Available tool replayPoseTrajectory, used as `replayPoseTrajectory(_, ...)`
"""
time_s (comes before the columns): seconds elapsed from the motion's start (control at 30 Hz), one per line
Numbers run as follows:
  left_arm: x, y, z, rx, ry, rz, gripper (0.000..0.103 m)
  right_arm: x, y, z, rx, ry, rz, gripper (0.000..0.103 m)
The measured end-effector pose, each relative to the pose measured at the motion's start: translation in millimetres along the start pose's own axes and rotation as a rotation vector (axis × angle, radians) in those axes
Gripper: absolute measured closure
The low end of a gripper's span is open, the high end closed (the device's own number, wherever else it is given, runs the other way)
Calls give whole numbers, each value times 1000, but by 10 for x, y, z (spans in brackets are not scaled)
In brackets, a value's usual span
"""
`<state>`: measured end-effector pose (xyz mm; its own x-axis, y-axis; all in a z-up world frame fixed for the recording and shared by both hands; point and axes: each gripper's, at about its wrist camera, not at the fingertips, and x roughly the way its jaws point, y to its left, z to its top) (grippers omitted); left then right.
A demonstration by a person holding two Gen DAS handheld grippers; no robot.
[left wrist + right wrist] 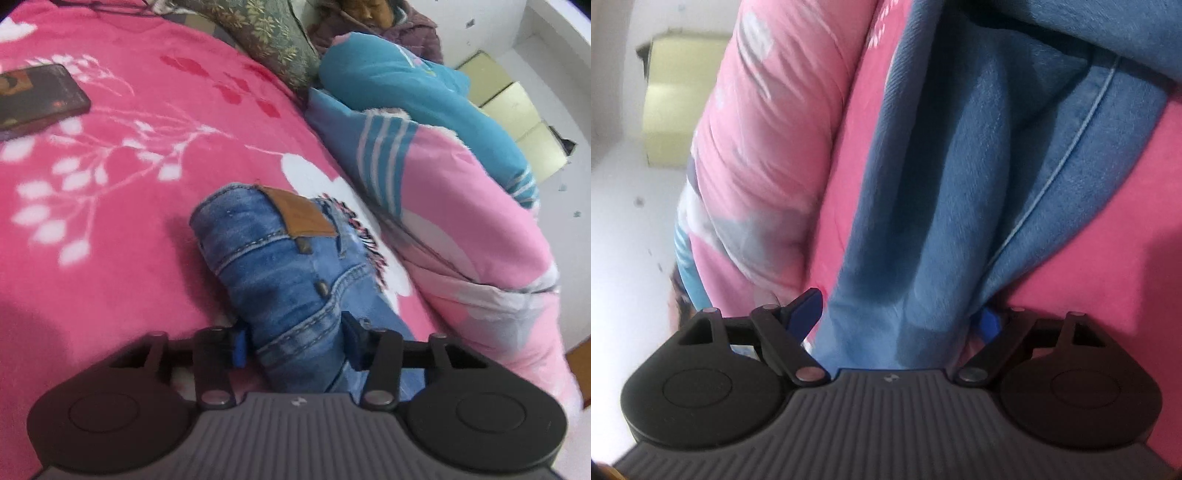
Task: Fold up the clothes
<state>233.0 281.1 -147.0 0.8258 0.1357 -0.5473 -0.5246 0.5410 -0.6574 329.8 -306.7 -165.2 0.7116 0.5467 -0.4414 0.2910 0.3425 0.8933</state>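
A pair of blue jeans [280,258] lies bunched on the pink floral blanket [110,155], waistband and brown leather patch [299,212] facing up. My left gripper [295,343] is shut on the jeans near the waistband, its blue pads pressing the denim from both sides. In the right wrist view another part of the jeans [953,192] hangs in folds straight ahead. My right gripper [901,314] is shut on that denim, which fills the gap between its fingers.
A rolled pink and teal quilt [461,206] lies along the right side of the bed, also seen as the quilt [768,147] on the right wrist's left. A dark phone [40,96] rests at the far left. A green leafy pillow [258,33] and a person lie at the back.
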Motion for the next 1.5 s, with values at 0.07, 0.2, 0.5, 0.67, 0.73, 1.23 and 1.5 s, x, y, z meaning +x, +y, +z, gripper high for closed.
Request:
replayPoseTrajectory(0.07, -121, -1, -5, 8, -8, 2, 67, 2, -20, -13, 7, -38, -6, 37)
replayPoseTrajectory(0.2, -363, -4, -14, 24, -24, 7, 74, -102, -239, -20, 103, -78, 12, 93)
replayPoseTrajectory(0.5, -954, 61, -57, 58, -54, 14, 76, -873, -135, -363, -56, -146, 98, 97)
replayPoseTrajectory(0.67, -1619, 628, -247, 58, -26, 0, 76, -1458, -316, -771, -84, -92, 117, 97)
replayPoseTrajectory(0.73, -1867, 880, -342, 52, -19, 0, 76, -1698, -412, -980, -98, -68, 110, 97)
replayPoseTrajectory(1.23, -2613, 1283, -318, 367, -92, -158, 41, -2577, 184, -1513, -833, 135, -368, 35)
replayPoseTrajectory(1.5, -2544, 1331, 169, 443, -145, -173, 17, -1878, 1259, -2490, -1365, 235, 11, 25)
